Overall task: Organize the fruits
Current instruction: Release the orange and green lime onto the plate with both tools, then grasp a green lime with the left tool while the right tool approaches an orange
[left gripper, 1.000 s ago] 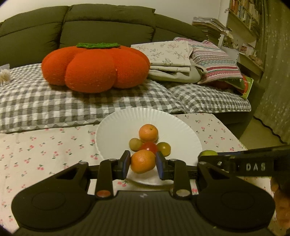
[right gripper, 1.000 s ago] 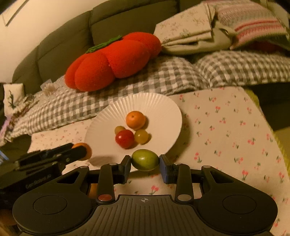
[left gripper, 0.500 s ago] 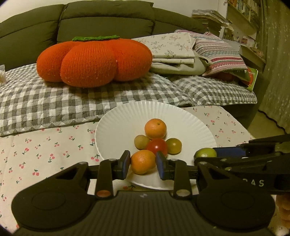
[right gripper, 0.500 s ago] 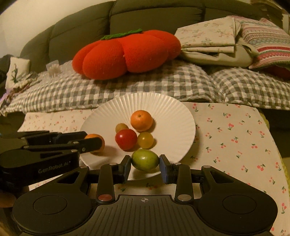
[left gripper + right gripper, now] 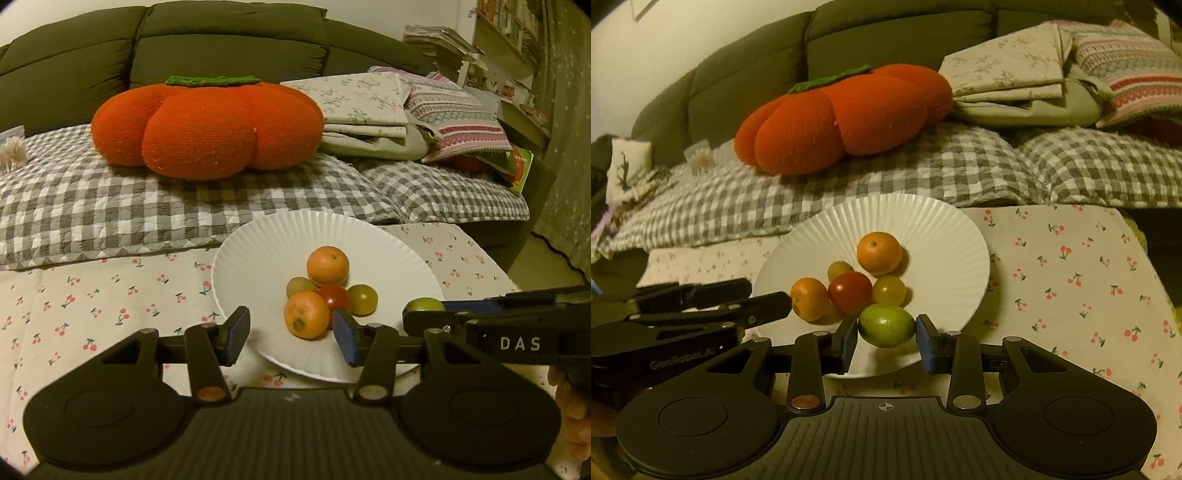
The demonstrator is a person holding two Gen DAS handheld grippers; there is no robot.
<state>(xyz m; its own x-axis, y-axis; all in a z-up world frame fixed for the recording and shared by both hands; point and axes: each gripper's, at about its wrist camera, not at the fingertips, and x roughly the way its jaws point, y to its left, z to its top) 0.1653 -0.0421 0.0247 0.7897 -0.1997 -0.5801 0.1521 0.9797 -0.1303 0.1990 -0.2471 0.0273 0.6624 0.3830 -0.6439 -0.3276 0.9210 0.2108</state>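
A white fluted plate (image 5: 258, 258) (image 5: 923, 229) lies on the cherry-print cloth. On it sit an orange (image 5: 327, 264), a red tomato (image 5: 336, 297) and two small yellow-green fruits (image 5: 362, 299). A second orange (image 5: 306, 314) (image 5: 809, 299) rests on the plate against the tomato. My left gripper (image 5: 291, 336) is opening around it; the left pad stands well clear and the right pad is close beside the fruit. My right gripper (image 5: 886, 341) is shut on a green fruit (image 5: 886, 325) (image 5: 423, 305) just above the plate's near rim.
Behind the plate a checked quilt (image 5: 147, 214) covers a dark sofa, with a big orange pumpkin cushion (image 5: 207, 125) and folded linens (image 5: 369, 110) on it. The cloth's right edge (image 5: 1145, 258) drops off to the floor. A hand (image 5: 569, 406) holds the right gripper.
The left jaws, shut on the orange before, have spread apart and the orange now sits on the plate beside the tomato. The right gripper still holds the green fruit.
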